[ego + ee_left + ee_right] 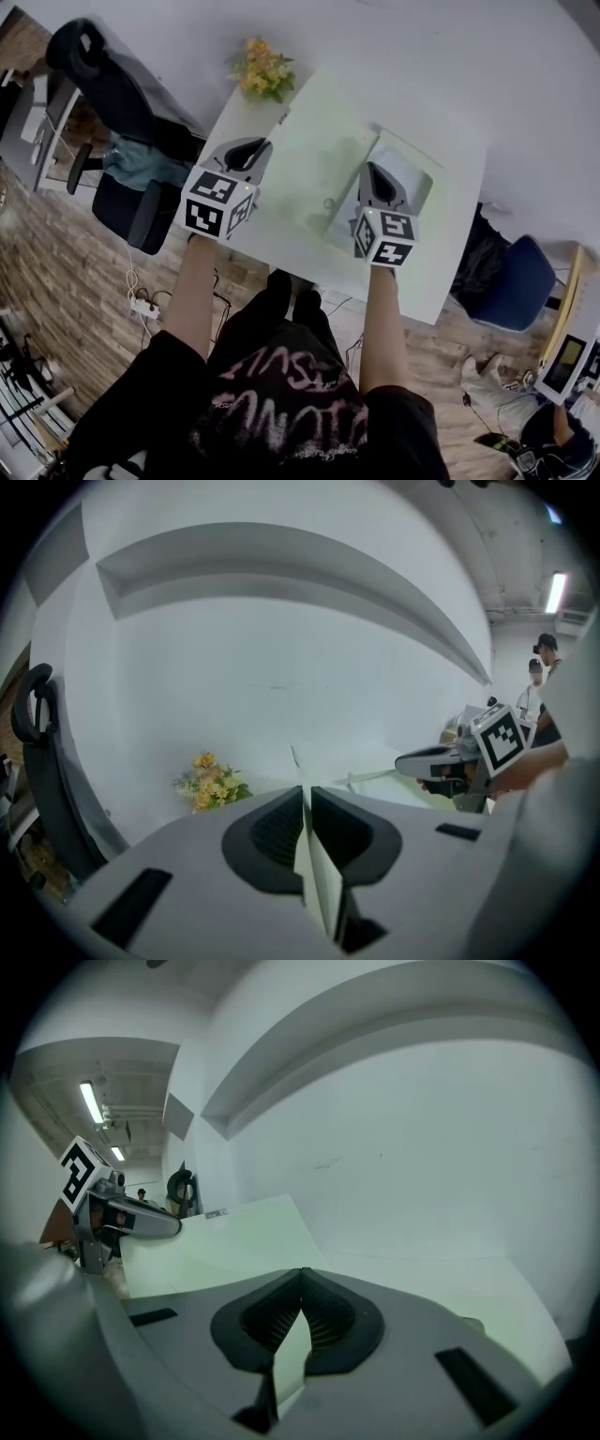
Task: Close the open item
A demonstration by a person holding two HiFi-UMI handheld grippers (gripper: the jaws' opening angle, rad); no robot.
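So the pale green box (409, 150) is sitting open on the white table (450, 253), right under and in front of the two hand-held grippers. Its lid (319, 169) is swung up and leaning over toward the left hand-held gripper (258, 147).

The left hand-held gripper (305, 789) has the lid's edge clamped between its jaws. In its own view the panel (319, 874) is edge-on, a thin pale strip running right through the pads and poking out past the tips.

The right hand-held gripper (373, 169) is over the box's whitish inside, on the other side of the lid from the left one. In its own view the right hand-held gripper (302, 1274) has its jaw tips pressed together, with pale green showing in the wedge-shaped gap behind them. Can't tell if anything's actually pinched there. The lid (234, 1241) stands just to its left, with the left hand-held gripper (173, 1225) at the lid's far side.

Further out: a bunch of yellow flowers (262, 67) at the table's far corner beyond the left hand-held gripper, a black office chair (112, 84) off to its left, and a blue chair (516, 281) out past the right one.
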